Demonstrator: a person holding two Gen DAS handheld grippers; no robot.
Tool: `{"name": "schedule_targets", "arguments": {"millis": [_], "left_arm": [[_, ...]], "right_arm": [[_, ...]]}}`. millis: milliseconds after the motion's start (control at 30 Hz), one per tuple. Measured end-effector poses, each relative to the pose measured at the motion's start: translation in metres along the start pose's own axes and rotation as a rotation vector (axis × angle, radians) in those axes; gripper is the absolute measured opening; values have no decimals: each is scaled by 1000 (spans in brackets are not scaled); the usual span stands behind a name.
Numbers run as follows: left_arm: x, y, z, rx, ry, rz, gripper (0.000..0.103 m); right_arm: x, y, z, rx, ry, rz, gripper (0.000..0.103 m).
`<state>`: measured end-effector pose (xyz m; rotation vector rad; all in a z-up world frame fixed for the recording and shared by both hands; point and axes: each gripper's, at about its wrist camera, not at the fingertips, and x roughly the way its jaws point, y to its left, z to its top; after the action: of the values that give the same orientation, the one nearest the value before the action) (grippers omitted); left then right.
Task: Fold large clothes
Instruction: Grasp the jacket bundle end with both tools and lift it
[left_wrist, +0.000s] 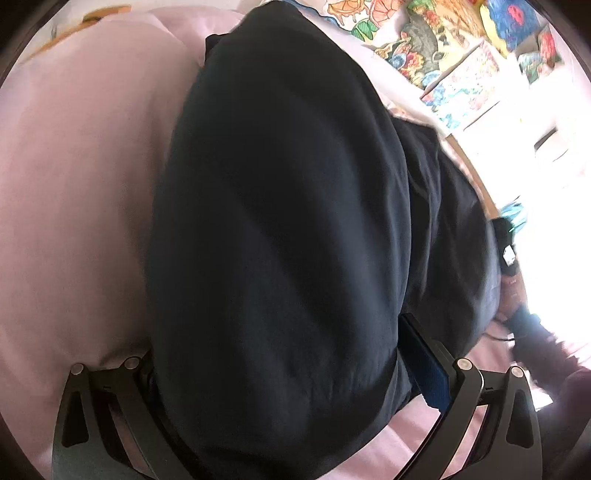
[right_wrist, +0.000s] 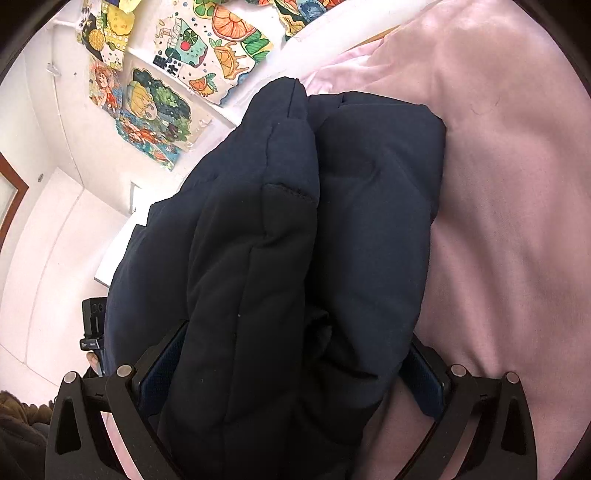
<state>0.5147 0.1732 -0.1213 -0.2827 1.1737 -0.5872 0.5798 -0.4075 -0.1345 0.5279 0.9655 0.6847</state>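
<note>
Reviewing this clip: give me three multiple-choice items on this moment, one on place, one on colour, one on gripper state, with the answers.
1. Where does the padded garment lie?
A on a pink sheet
B on a wooden floor
C in a basket

2. What colour is the garment?
A red
B dark navy
C white

3. What is the right gripper doing?
A hanging open, holding nothing
B shut on the garment
C holding a hanger

Answers: 1 A, the pink sheet spreads beside it; 2 B, both views show dark navy; 3 B, bunched fabric fills the gap between its fingers.

dark navy padded jacket (right_wrist: 280, 240) — bulky, stitched seams, bunched in thick folds over pink bedding
</note>
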Motion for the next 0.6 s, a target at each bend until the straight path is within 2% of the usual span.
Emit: {"name": "schedule_targets", "arguments": {"millis": [133,233,433,600], "left_arm": [[-10,21,8,-103,-42,-128,101],[-6,26,16,-125,-20,-180,101],[12,36,36,-216,53,-159,101],[23,38,41,-243,55,-152,101]], "right_arm": [[-2,-5,-1,12,-7,26,103],[-3,-6,0,13,-4,32,103],[-3,-7,0,14,1,22,103],[1,-4,1,17,-7,19,103]]}}
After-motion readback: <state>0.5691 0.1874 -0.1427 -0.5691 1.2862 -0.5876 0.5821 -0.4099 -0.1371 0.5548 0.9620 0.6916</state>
